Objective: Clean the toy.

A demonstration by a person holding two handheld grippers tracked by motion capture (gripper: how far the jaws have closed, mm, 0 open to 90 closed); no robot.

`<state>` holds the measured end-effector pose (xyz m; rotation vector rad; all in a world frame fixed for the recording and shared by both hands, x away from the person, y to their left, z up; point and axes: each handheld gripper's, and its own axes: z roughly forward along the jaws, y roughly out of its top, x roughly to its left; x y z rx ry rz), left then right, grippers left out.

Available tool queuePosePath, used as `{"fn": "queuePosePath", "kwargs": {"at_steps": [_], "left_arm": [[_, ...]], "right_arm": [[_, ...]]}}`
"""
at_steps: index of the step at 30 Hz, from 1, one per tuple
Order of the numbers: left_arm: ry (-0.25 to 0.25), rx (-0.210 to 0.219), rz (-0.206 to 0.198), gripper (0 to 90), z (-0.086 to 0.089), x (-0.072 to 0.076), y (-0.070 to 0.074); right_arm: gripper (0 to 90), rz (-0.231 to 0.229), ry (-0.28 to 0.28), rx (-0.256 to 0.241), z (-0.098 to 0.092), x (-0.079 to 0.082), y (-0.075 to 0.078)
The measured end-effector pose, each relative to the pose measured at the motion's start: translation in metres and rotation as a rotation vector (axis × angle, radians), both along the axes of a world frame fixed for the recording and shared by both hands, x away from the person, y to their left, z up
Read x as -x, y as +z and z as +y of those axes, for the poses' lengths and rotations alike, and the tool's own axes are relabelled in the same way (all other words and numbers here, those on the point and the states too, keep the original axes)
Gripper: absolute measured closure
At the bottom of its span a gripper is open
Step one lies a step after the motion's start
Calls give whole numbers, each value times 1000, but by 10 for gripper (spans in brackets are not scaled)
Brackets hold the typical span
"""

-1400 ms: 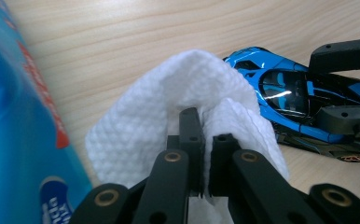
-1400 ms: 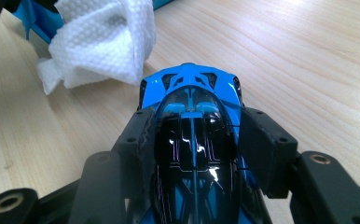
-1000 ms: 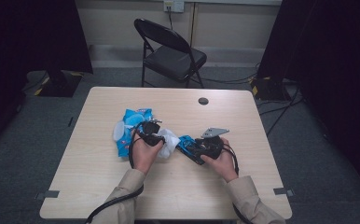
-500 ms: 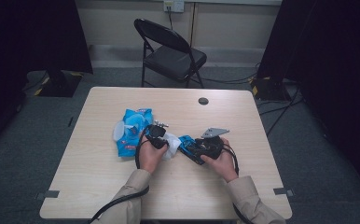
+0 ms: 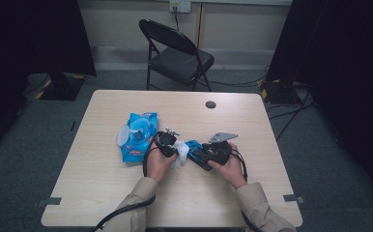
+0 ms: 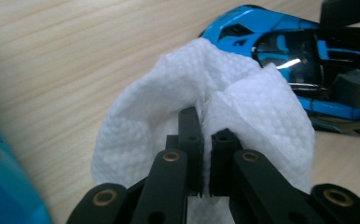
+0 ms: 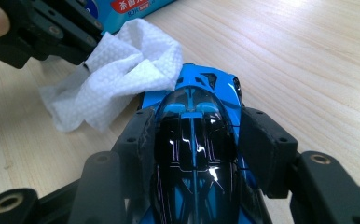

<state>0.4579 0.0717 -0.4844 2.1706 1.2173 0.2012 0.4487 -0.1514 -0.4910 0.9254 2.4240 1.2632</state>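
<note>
- High view: your left gripper (image 5: 167, 141) and right gripper (image 5: 212, 153) meet at mid-table, the white wipe (image 5: 180, 155) between them and the blue wipe pack (image 5: 137, 136) just beyond your left one.
- Left gripper view: your jaws are pinched nearly together on the wipe (image 6: 215, 116), which bunches around them; the blue toy car (image 6: 290, 51) lies just ahead, touching it.
- Right gripper view: your jaws clamp the car (image 7: 197, 140) by both sides, nose pointing away; the wipe (image 7: 122, 70) rests against its front, held by the other gripper (image 7: 52, 32).
</note>
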Motion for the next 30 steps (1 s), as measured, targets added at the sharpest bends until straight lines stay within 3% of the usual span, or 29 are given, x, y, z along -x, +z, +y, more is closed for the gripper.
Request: {"fn": "queuePosePath", "kwargs": {"at_steps": [9, 18, 23, 30], "left_arm": [[-55, 21, 9, 870, -3, 10, -1], [-124, 71, 27, 871, -19, 23, -3], [-127, 105, 27, 871, -21, 27, -5], [-157, 106, 27, 872, -32, 34, -5]], "right_arm": [[473, 0, 1, 0, 0, 0, 0], [474, -1, 1, -1, 0, 0, 0], [473, 0, 1, 0, 0, 0, 0], [474, 0, 0, 0, 1, -1, 0]]}}
